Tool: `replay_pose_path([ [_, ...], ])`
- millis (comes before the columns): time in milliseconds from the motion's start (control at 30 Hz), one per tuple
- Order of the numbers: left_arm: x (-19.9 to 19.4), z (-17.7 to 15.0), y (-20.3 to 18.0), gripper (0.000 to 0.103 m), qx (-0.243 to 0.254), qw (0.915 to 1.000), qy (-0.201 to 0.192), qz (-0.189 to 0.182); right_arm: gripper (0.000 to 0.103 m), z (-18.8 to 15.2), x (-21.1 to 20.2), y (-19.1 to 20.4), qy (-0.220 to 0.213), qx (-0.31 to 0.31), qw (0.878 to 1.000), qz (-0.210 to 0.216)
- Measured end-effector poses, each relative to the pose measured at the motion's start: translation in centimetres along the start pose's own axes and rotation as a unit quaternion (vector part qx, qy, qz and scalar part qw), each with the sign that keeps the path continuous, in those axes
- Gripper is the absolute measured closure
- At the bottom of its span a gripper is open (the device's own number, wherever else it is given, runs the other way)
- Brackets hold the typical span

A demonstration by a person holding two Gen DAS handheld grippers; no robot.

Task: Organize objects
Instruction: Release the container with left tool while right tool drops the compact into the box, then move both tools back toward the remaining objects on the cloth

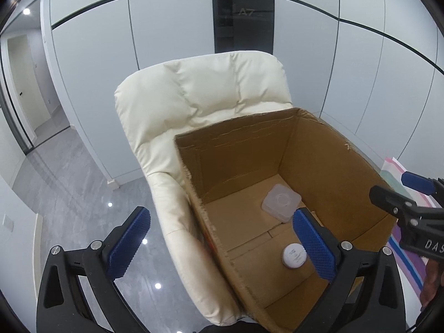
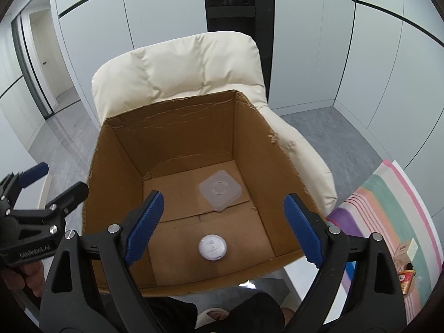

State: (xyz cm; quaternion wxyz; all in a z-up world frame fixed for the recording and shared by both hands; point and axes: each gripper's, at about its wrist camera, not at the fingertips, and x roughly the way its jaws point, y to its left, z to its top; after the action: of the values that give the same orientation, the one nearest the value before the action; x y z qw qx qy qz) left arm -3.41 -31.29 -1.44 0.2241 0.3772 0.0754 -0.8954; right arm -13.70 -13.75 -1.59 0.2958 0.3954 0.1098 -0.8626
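We hold our left gripper (image 1: pixel 219 245) w/ jaws wide apart & nothing between them, straddling the left wall of the open cardboard box (image 2: pixel 249 127) that sits on a cream padded chair (image 2: pixel 177 63). Our right gripper (image 2: pixel 223 223) is over the box mouth, jaws apart & empty; the round white container (image 2: pixel 212 247) lies on the box floor just below & between its fingertips, and the square translucent lid (image 2: pixel 219 190) lies flat further ahead, apart from it. Right of that gripper, a striped mat (image 2: pixel 388 194) lies on the floor beside the chair w/ small packages on it.
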Motion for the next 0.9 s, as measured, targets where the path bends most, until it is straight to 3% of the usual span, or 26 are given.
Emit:
replay_pose_path([
  [167, -0.2, 0.2, -1.4, 0.0, 0.003, 1.0, -0.004, -0.003, 0.001, -0.4, -1.0, -1.7, -0.008, 0.017, 1.0, -0.002],
  [900, -0.2, 0.8, -9.7, 0.0, 0.037, 0.9982, -0.005, -0.046, 0.0, -3.6, -4.1, -9.6, -0.008, 0.06, 0.996, -0.062],
])
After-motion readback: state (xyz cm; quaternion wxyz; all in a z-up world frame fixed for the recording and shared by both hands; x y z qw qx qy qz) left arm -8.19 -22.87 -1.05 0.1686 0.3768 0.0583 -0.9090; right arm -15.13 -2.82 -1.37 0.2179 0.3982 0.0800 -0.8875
